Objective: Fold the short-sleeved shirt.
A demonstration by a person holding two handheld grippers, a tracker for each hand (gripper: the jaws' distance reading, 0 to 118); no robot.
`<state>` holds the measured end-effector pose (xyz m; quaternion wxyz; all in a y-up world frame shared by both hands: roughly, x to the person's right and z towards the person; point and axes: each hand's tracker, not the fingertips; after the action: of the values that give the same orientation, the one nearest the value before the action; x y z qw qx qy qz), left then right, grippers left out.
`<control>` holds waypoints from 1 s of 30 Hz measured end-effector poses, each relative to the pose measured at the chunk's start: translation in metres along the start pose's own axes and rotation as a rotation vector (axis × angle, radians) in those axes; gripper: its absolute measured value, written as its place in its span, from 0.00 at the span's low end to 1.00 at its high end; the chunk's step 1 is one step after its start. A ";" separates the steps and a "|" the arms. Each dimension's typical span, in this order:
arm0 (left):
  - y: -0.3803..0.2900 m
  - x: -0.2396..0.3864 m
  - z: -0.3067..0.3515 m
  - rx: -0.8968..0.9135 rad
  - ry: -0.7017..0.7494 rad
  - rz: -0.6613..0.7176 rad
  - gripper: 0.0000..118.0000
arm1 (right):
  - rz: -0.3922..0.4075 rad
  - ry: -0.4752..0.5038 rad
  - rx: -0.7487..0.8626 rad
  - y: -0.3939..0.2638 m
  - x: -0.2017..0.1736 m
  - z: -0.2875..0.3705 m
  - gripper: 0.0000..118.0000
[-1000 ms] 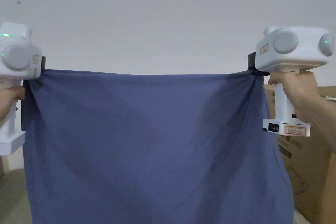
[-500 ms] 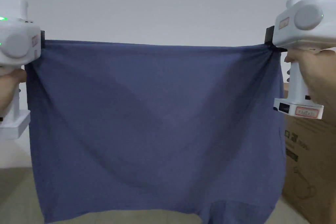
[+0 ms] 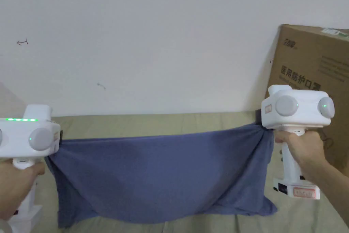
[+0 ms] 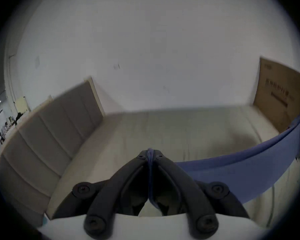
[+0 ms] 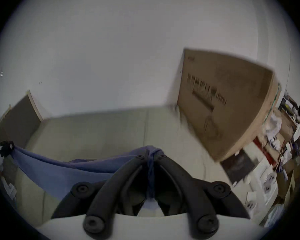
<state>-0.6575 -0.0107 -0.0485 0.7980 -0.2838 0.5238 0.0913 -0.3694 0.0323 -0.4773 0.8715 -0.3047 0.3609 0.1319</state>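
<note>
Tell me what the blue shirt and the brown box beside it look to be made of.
Shirt: thin, soft matte fabric, likely cotton knit; it sags and creases between the grippers. Box: corrugated cardboard by its look, plain brown with printed sides and stiff flat faces.

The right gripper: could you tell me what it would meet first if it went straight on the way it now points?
Shut on a corner of the blue shirt, the right gripper points across the beige covered surface toward the white wall. It would probably meet that surface first, then the wall; the depth is unclear.

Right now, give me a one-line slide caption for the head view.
Left gripper and right gripper hold the blue shirt stretched between them, its lower edge on the beige surface.
</note>
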 end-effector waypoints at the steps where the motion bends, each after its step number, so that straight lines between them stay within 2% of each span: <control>1: -0.012 0.002 -0.004 -0.040 -0.005 0.013 0.02 | -0.002 -0.003 -0.034 -0.014 0.001 -0.009 0.04; 5: -0.069 0.005 -0.008 -0.128 -0.041 0.033 0.02 | -0.016 -0.014 -0.156 -0.079 0.010 -0.035 0.04; 10: -0.122 -0.003 0.021 -0.204 -0.055 0.028 0.02 | -0.003 0.000 -0.222 -0.140 0.025 -0.019 0.04; 14: -0.157 -0.015 0.066 -0.228 -0.090 0.058 0.02 | -0.024 -0.008 -0.249 -0.189 0.037 0.026 0.04; 19: -0.207 -0.032 0.142 -0.216 -0.096 0.013 0.02 | -0.018 0.017 -0.273 -0.257 0.053 0.098 0.04; 21: -0.230 -0.039 0.173 -0.219 -0.107 -0.007 0.02 | -0.110 0.017 -0.290 -0.289 0.059 0.127 0.04; 22: -0.244 -0.044 0.189 -0.225 -0.096 -0.027 0.02 | -0.112 0.056 -0.320 -0.306 0.063 0.142 0.04; 23: -0.259 -0.049 0.206 -0.240 -0.083 -0.065 0.02 | -0.118 0.039 -0.291 -0.325 0.066 0.158 0.04; 27: -0.311 -0.069 0.256 -0.306 -0.127 -0.012 0.02 | -0.090 0.031 -0.346 -0.385 0.079 0.201 0.04; 30: -0.340 -0.078 0.278 -0.321 -0.127 -0.031 0.02 | -0.151 0.047 -0.382 -0.418 0.091 0.226 0.04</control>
<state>-0.3227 -0.1259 0.2234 0.7750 -0.4093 0.4468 0.1793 0.0068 -0.1509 -0.2350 0.7967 -0.4936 0.3257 0.1248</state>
